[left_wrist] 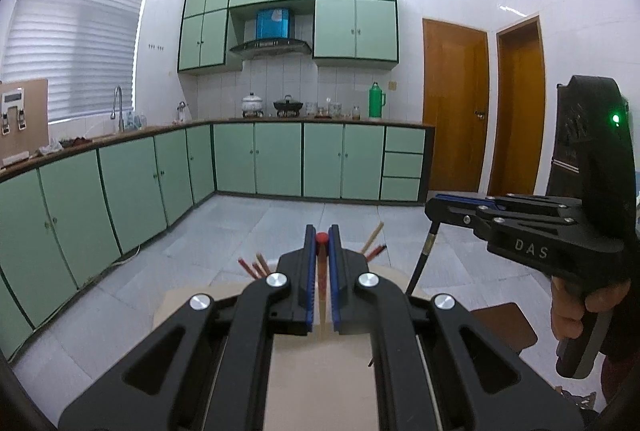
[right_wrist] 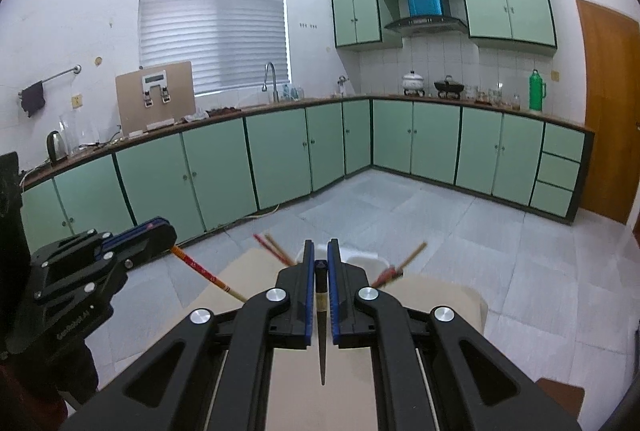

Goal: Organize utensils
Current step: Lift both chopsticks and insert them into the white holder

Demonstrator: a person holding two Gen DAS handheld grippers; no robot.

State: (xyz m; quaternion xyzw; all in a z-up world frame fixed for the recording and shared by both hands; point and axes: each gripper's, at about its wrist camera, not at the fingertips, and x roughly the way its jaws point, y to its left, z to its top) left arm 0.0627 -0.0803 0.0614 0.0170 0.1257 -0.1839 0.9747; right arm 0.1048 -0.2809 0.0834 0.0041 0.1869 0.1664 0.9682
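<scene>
- Step now: each hand holds one chopstick up over the tabletop (right_wrist: 440, 295) — next, I think, each should drop into the white holder (right_wrist: 360, 258).
- Left gripper (left_wrist: 321, 259) fingers are clamped on a red-tipped chopstick (left_wrist: 321, 271).
- Right gripper (right_wrist: 320, 271) fingers pinch a dark, pointed chopstick (right_wrist: 322, 343).
- More chopsticks (right_wrist: 276, 251) lean in the holder, maybe — it's blurry.

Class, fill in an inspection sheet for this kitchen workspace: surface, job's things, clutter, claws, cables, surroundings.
Surface: pale beige tabletop.
Job's things: red-tipped wooden chopstick in left claw; black tapered chopstick in right claw; red and wooden chopsticks standing in white holder.
Clutter: nothing seen.
Claws: both shut on a chopstick.
Cables: nothing seen.
Surroundings: green cabinets, wooden door, grey tiled floor.
</scene>
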